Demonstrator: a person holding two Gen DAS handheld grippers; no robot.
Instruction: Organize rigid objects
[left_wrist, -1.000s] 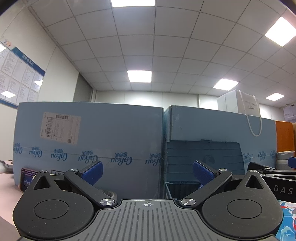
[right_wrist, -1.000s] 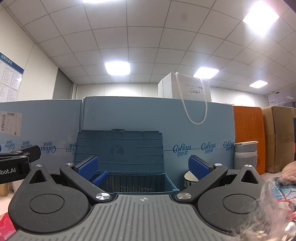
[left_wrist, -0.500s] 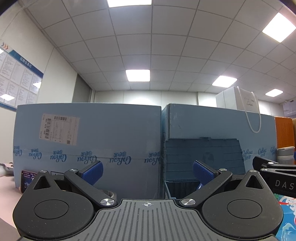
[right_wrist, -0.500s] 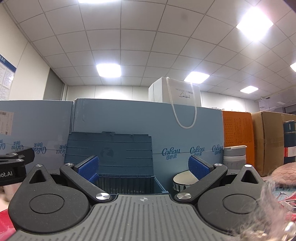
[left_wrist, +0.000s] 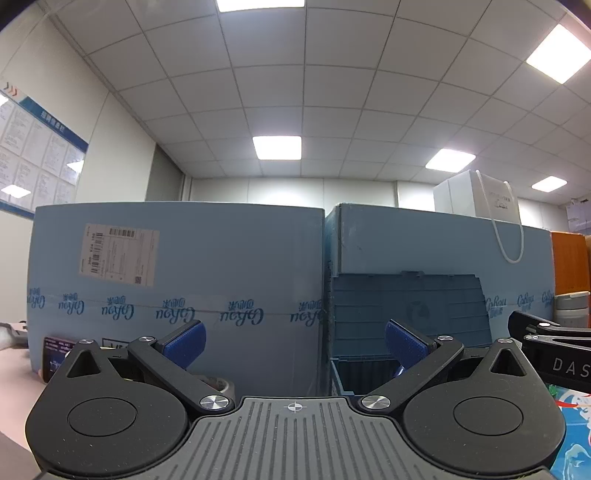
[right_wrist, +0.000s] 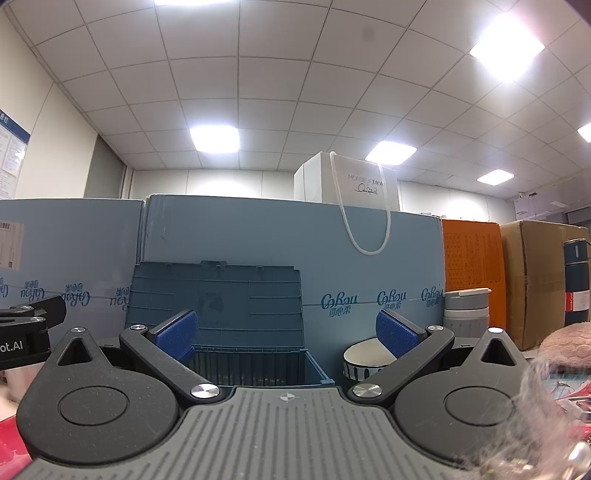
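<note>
My right claw (right_wrist: 286, 338) stands spread wide with nothing between its blue pads (right_wrist: 175, 336), and my left claw (left_wrist: 293, 341) is just as wide and just as empty. Straight ahead of my right claw, and low, sits the dark blue plastic crate with its ribbed lid tipped up behind it (right_wrist: 218, 295); its open mouth faces up, and its long side runs across my view. From my left claw the same crate (left_wrist: 406, 306) lies ahead and off to the right, so I judge my right side the nearer one for dropping things in.

The thing I would reach for first is the round white ceramic bowl with a patterned band (right_wrist: 364, 360), just beside the crate's right wall and partly hidden behind my right pad. Further right stand a grey lidded cup (right_wrist: 466, 314) and a dark blue flask (right_wrist: 575, 280).

Room is tight behind: tall pale blue cartons (right_wrist: 369, 258) wall off the back, so I think any move must go sideways or upward.
</note>
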